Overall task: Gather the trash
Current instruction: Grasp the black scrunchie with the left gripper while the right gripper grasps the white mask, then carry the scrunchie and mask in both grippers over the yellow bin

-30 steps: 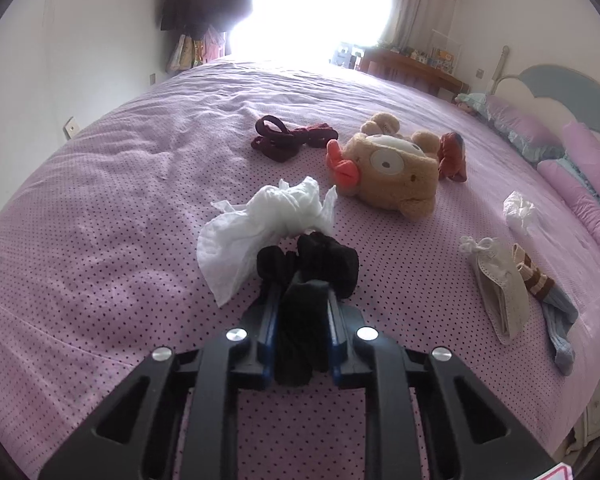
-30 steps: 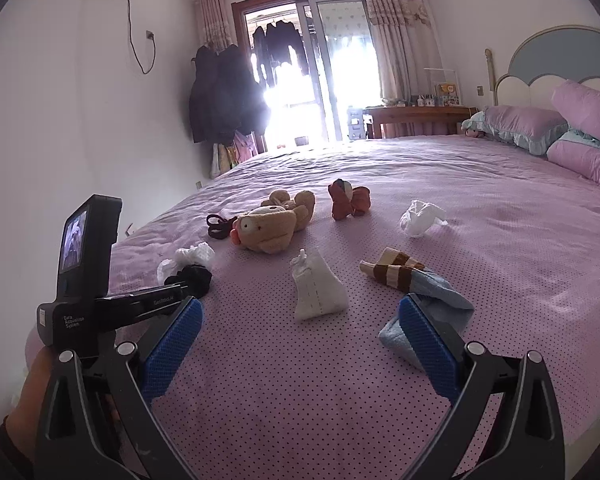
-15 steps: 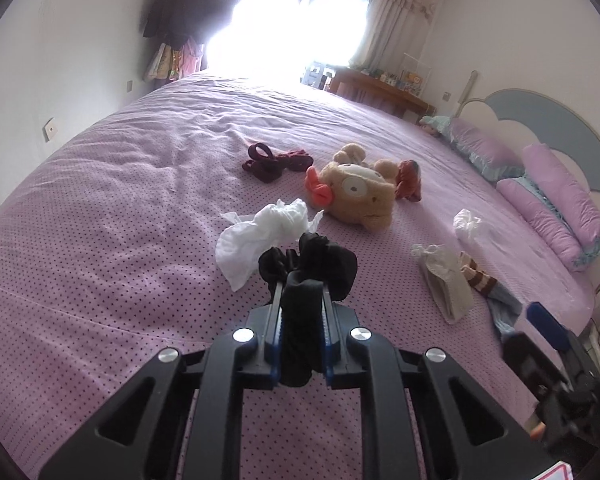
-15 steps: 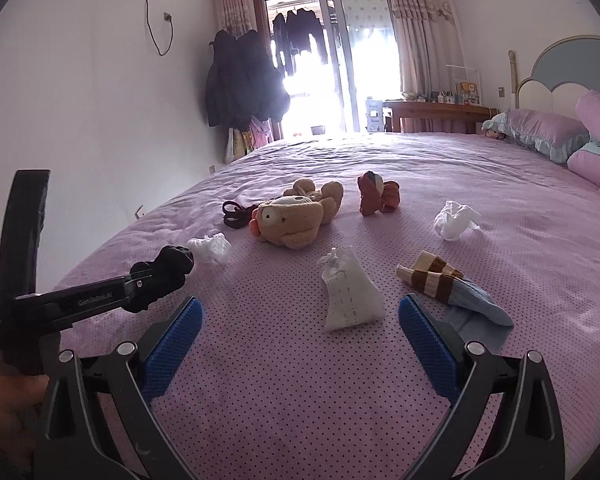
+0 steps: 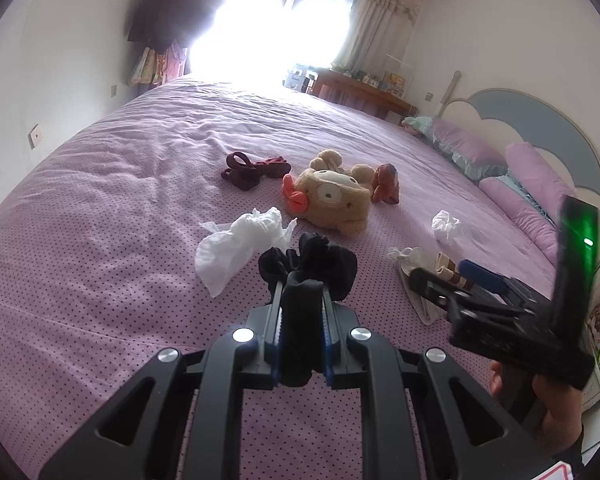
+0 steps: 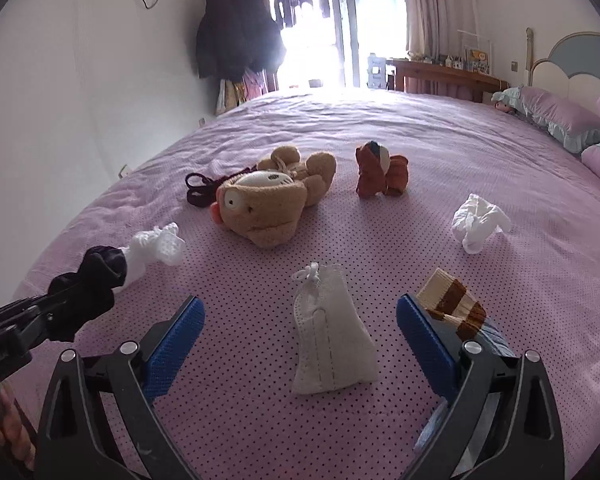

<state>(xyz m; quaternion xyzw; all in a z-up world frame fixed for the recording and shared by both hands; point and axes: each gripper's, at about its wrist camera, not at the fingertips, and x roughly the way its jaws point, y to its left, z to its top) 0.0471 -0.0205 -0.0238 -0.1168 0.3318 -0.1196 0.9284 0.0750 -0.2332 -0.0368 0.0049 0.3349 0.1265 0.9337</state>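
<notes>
The left gripper [image 5: 302,308] was pressed together on a black sock [image 5: 312,268], which bunched out beyond its tips. The right gripper [image 6: 300,332] was spread wide and held nothing.

The trash, as I judge it, was the crumpled tissues. One tissue [image 5: 240,240] lay on the bed [image 5: 100,220] just ahead of the left gripper and a little to its left, close to the sock. The second tissue [image 6: 478,224] lay ahead of the right gripper, to its right, well apart from it. A white mask [image 6: 328,340] lay straight ahead between the right fingers, and a striped sock [image 6: 452,304] was beside its right finger. The plush toy [image 6: 268,200] was farther ahead.

A tissue like this is probably very light, soft and not fragile, and it flattens easily. I would take it at the thick crumpled middle, not at the thin loose corner, which could tear or slip out.

Compared with one second before, the right gripper had come forward over the bed, so the mask was nearer and between its fingers. It had also entered the left camera's view. The left gripper kept its hold on the sock and had risen a little.
</notes>
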